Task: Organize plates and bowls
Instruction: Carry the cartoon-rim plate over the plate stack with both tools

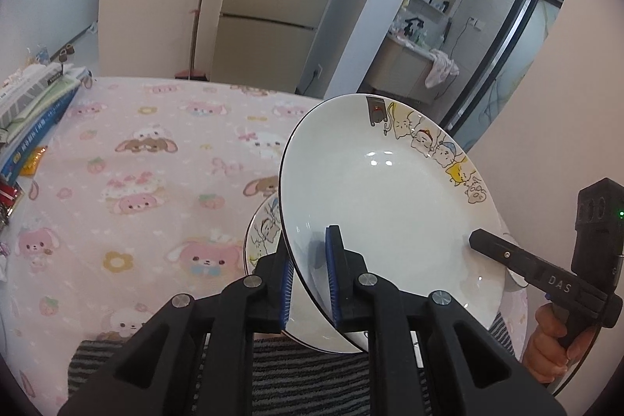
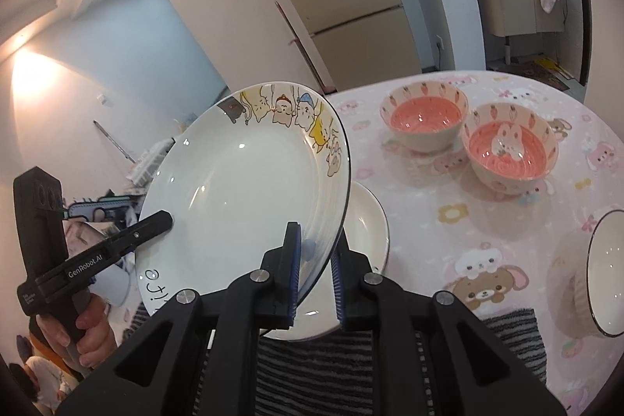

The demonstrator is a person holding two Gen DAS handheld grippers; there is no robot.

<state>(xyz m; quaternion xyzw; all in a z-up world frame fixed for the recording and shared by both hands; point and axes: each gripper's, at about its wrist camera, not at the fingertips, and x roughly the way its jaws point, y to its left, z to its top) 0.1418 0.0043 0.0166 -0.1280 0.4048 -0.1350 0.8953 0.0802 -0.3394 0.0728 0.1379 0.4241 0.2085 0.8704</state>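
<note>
Plate [image 1: 390, 193]: stiff, glazed, slick, breakable. My left gripper [image 1: 310, 283] and right gripper [image 2: 316, 279] both clamp its rim on opposite edges, tilted above the desk [image 1: 156, 151].

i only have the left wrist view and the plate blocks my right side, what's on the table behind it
Observer: A plain pink bowl and a pink bowl with a rabbit inside stand side by side on the tablecloth, apart from the plate.
Operator: anything nearer on that side
Observer: A white bowl with a dark rim sits at the right edge of the right wrist view, nearer than the pink ones.
Operator: is the right gripper properly on the plate
Observer: Yes, the right gripper is shut on the plate's rim, one pad on each face.
</note>
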